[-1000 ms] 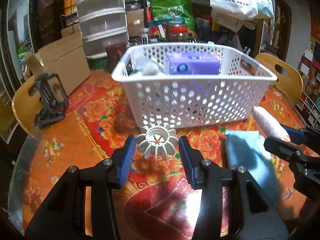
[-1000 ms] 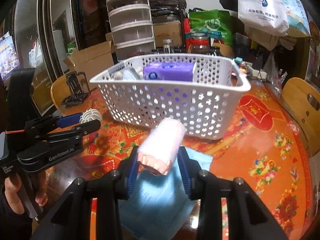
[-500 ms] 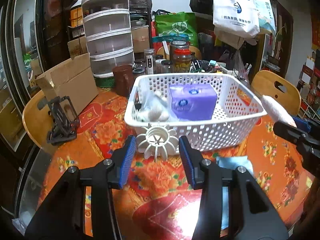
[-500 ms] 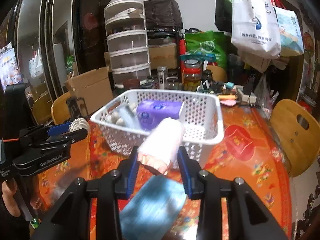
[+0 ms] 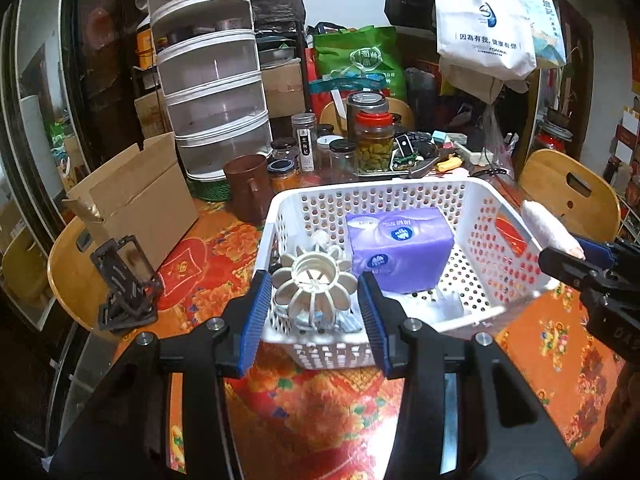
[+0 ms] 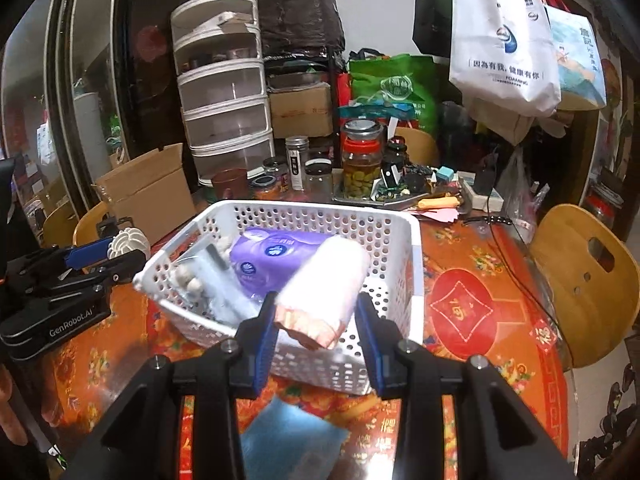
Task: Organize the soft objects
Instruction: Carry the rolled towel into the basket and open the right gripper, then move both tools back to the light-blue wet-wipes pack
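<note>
A white perforated basket stands on the red floral table and holds a purple tissue pack and a clear bag of small items. My left gripper is shut on a white flower-shaped sponge, held above the basket's near left corner. My right gripper is shut on a rolled pink-white towel, held above the basket's near right rim. A blue cloth lies on the table below the right gripper.
Jars, a brown cup and stacked clear drawers stand behind the basket. A cardboard box and a black stand are at the left. Wooden chairs surround the table.
Both grippers have risen with their loads, from table level in front of the basket to above its near rim. The blue cloth stayed on the table.
</note>
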Available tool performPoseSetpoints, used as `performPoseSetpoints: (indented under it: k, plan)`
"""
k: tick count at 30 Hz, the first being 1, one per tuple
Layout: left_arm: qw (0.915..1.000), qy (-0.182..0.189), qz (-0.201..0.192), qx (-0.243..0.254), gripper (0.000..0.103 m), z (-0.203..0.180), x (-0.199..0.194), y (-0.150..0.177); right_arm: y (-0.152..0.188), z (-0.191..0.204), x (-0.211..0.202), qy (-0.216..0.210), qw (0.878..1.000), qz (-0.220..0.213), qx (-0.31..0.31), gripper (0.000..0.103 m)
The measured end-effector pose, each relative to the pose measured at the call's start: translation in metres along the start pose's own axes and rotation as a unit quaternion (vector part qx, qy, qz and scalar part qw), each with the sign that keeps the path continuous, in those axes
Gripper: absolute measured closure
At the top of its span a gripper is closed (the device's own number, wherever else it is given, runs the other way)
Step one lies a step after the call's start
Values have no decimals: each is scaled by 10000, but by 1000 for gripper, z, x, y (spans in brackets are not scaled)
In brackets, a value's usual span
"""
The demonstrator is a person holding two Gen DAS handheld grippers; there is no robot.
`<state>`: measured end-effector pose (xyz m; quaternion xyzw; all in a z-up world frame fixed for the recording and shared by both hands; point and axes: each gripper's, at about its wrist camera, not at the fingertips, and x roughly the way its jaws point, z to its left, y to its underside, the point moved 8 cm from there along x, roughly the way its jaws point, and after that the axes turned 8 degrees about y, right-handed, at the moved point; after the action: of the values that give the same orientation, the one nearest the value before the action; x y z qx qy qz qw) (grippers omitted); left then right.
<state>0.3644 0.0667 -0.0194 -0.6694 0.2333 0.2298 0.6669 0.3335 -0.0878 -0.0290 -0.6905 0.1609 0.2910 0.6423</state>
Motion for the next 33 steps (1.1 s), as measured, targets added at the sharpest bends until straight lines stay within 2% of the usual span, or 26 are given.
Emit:
performPoseSetpoints:
  k: [11,17,23,25,27,29,31,33]
  plan:
    - [9996,-13,281,51,60,-1,59,-15,1,-11,48,197,9993,331,-15,66]
    - [9990,-12,450,74,60,-2,85,-11,0,-9,58,190,9991,374,-81,66]
    - [9989,-39,473,31,60,0,93,-9,1,-6,64,161,9989,420,-141,66]
    - [9988,-19,485,42,55,0,94,-8,1,-7,65,145,9989,432,-117,66]
    - [9989,-48,456,61,41,1,91,-8,1,-8,65,148,9990,415,-75,66]
    - [9992,-72,373,88,33,0,87,-9,0,-8,63,125,9992,374,-31,64]
    - [9994,-108,306,112,27,1,84,-10,-2,-7,60,115,9995,304,-42,57]
    - [9996,-89,253,111,18,0,80,-11,-3,-7,58,111,9995,282,-52,43]
